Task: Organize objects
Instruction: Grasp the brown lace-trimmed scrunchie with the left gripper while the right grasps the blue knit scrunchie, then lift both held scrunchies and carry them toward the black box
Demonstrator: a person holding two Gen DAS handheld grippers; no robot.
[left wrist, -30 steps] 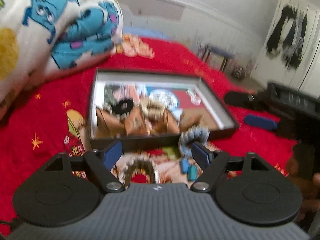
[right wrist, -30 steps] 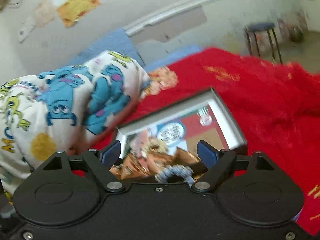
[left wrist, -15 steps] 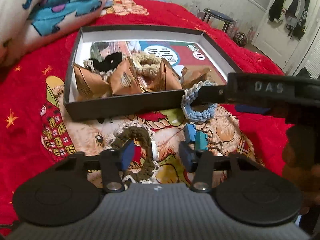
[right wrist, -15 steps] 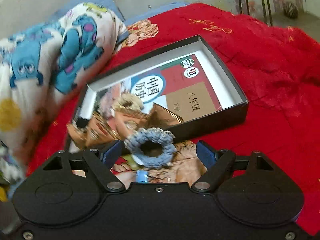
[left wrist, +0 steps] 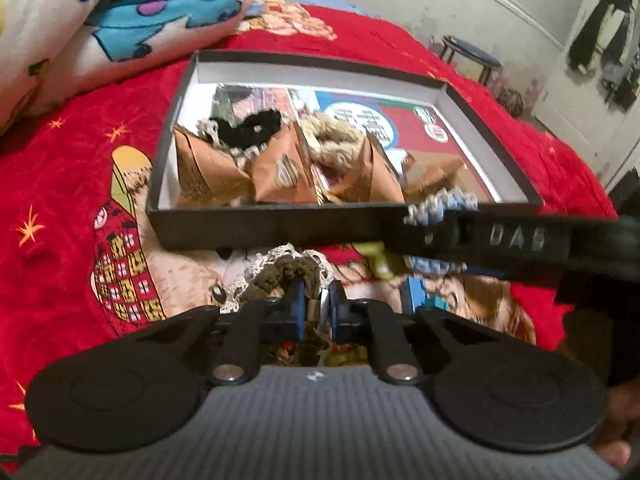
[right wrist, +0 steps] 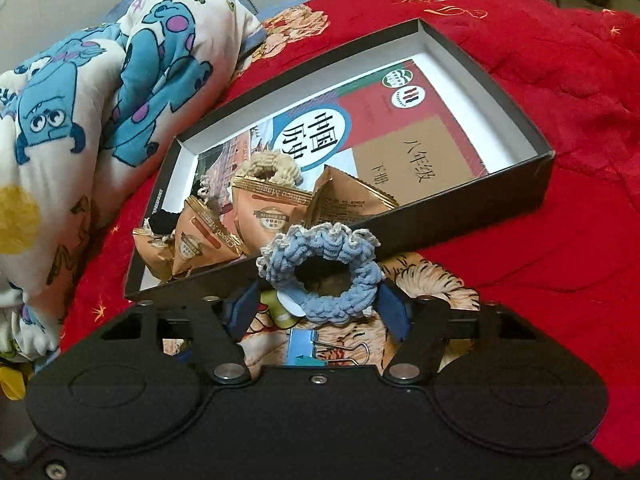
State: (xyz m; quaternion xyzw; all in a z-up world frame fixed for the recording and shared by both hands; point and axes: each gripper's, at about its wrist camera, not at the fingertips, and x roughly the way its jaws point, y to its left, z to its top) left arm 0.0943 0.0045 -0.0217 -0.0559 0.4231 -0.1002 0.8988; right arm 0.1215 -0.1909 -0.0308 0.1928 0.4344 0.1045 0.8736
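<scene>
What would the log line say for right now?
left gripper: shut on olive scrunchie | right gripper: closing around blue scrunchie

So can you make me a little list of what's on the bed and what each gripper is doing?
surface: red blanket
box: open, holds book, snack packets, scrunchies
left gripper: shut on olive scrunchie
right gripper: jaws just closing around blue scrunchie
also outside box: blue binder clip

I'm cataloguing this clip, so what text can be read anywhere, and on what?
"中国历史" on the book in the box.
"八年级" and "下册" on its tan panel.
"Choco Magic" on the snack packet.
"DAS" on the right gripper, seen from the left.
Round logos, packet fine print: too small.
</scene>
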